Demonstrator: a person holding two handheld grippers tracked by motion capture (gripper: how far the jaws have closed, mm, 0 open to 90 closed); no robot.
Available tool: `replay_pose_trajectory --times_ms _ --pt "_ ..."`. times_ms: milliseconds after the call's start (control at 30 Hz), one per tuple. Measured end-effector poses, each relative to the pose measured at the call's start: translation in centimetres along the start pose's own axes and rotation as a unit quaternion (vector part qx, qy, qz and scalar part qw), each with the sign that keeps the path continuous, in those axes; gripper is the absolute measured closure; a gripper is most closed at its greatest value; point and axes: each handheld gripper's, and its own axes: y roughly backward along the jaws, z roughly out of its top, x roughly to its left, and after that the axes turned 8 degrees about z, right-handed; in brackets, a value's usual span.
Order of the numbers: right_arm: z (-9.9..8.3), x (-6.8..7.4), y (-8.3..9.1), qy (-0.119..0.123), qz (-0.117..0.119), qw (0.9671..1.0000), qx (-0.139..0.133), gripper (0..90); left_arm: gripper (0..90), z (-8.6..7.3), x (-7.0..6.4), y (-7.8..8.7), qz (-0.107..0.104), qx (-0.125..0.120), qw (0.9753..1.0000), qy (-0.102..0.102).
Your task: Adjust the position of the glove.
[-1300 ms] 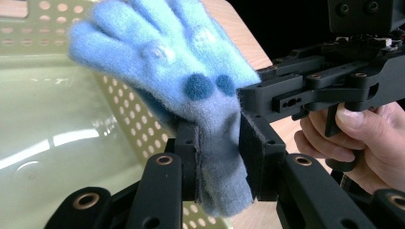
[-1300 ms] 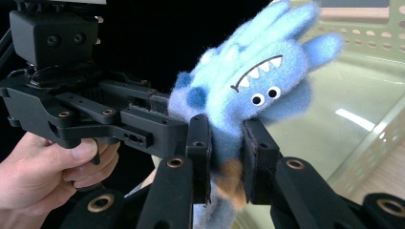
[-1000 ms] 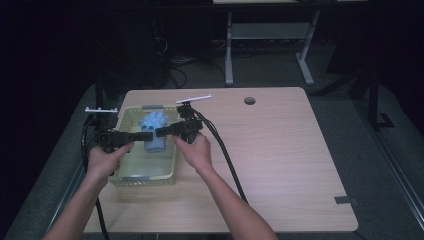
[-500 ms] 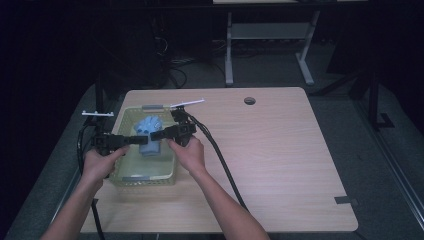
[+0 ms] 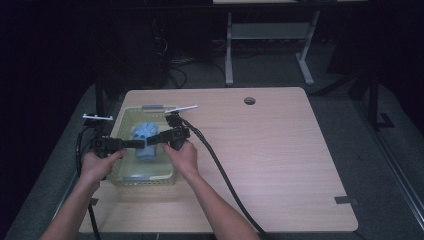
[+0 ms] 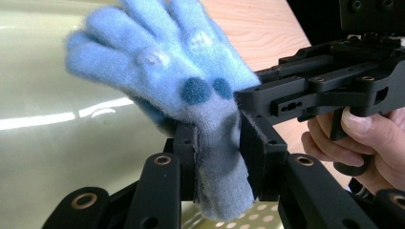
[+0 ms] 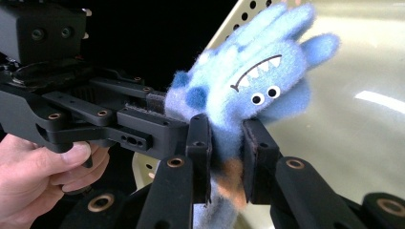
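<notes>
Fleece glove (image 6: 181,81), pale blue with darker spots and a stitched monster face of teeth and googly eyes, is held up over the yellow-green plastic bin (image 5: 165,177) at the left of the counter (image 5: 280,150). In the left gripper view, the left gripper (image 6: 217,157) is seen closed on the glove's cuff, the fabric squeezed between its two black jaws, while the glove's fingers fan out toward the upper left of the frame. In the right gripper view, the right gripper (image 7: 224,152) is likewise clamped on the cuff end, where an orange patch shows low between the jaws. In the high view, both grippers meet nose to nose over the middle of the bin, at the left centre of the frame, with a person's hands behind them and a second blue item seemingly lying farther back in the bin. The step in hand is judged to be lifting the glove out of the bin with a two-sided hold. Next, a steady raise clear of the bin wall is called for, or one grip released so the glove can be carried across to open counter.
</notes>
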Motion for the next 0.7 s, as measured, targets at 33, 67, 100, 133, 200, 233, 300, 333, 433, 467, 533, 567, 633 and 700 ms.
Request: replay_pose_trajectory --times_ms 33,67,100,133,200,233,300,333,433,467,533,567,633,700 --pt "-0.1 -0.1 -0.3 -0.004 0.000 1.0000 0.001 75.9 68.3 0.0 0.1 -0.1 0.002 0.002 1.0000 0.000" --pt "-0.1 -0.2 -0.4 -0.004 -0.001 1.0000 0.001 75.9 68.3 -0.1 0.3 -0.1 0.003 0.006 1.0000 0.000" --pt "-0.2 -0.2 -0.6 -0.010 -0.001 0.9999 0.003 75.8 68.3 -0.1 0.3 -0.2 0.005 0.007 1.0000 0.002" --pt "-0.2 -0.3 -0.7 -0.011 -0.002 0.9999 0.004 75.8 68.3 -0.1 0.5 -0.3 0.005 0.010 0.9999 0.000" --pt "-0.3 -0.5 -1.0 -0.014 -0.005 0.9999 0.004 75.8 68.3 -0.1 0.6 -0.4 0.007 0.013 0.9999 0.001" --pt "-0.4 -0.6 -1.1 -0.017 -0.006 0.9998 0.004 75.8 68.3 -0.1 0.7 -0.7 0.011 0.017 0.9998 0.000" --pt "-0.6 -0.9 -1.3 -0.022 -0.010 0.9997 0.003 75.8 68.3 -0.1 0.9 -1.0 0.016 0.025 0.9996 -0.001" --pt "-0.6 -1.0 -1.4 -0.026 -0.011 0.9996 0.003 75.8 68.3 0.0 0.8 -1.1 0.020 0.027 0.9994 -0.001" --pt "-0.9 -1.3 -1.8 -0.029 -0.019 0.9994 0.006 75.8 67.2 0.0 0.9 -1.6 0.028 0.038 0.9989 -0.006" --pt "-1.0 -1.3 -1.9 -0.031 -0.021 0.9993 0.007 75.9 67.2 0.0 0.9 -1.8 0.031 0.039 0.9988 -0.005" --pt "-1.1 -1.4 -2.1 -0.033 -0.030 0.9989 0.010 76.0 67.2 0.0 0.9 -1.8 0.033 0.042 0.9985 -0.007" --pt "-1.2 -1.5 -2.1 -0.035 -0.035 0.9987 0.011 76.1 67.2 0.0 0.8 -2.1 0.037 0.047 0.9982 -0.010" --pt "-1.3 -1.6 -2.2 -0.031 -0.045 0.9984 0.012 76.1 67.2 -0.1 0.8 -2.4 0.041 0.053 0.9977 -0.011" --pt "-1.4 -1.7 -2.2 -0.032 -0.054 0.9980 0.013 76.1 67.2 -0.3 0.9 -2.8 0.041 0.055 0.9977 -0.004"
